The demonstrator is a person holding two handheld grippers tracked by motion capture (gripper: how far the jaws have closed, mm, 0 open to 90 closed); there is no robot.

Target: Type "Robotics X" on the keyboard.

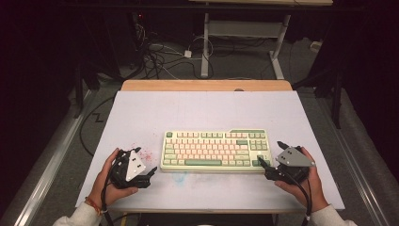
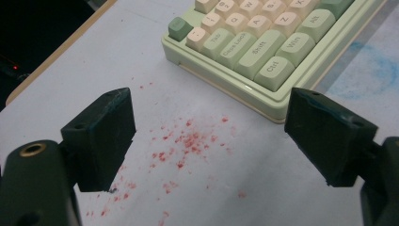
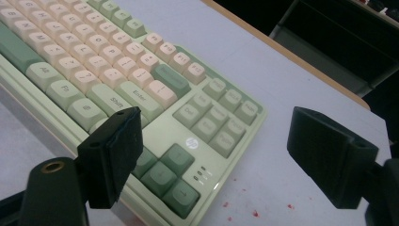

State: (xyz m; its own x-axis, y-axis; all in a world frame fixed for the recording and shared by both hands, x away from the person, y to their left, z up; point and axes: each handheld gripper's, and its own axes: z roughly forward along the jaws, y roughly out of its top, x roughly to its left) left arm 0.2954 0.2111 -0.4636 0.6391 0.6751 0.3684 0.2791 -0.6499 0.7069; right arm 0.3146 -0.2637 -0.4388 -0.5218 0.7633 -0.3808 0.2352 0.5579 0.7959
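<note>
Both grippers released, fingers spread: left gripper [image 1: 151, 173] just off the left end of the keyboard [image 1: 215, 150], right gripper [image 1: 267, 168] straddling its right front corner. Keyboard flat, mid-tabletop [image 1: 197, 113]. Best gripped at both ends together, kept level, clear of keycaps.

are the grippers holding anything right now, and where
Nothing is held. The left gripper is open over the white table; the right gripper is open at the pale green keyboard corner.

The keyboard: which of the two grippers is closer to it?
Right. The right gripper reaches over the keyboard's near right corner; the left gripper sits just off its left end.
</note>
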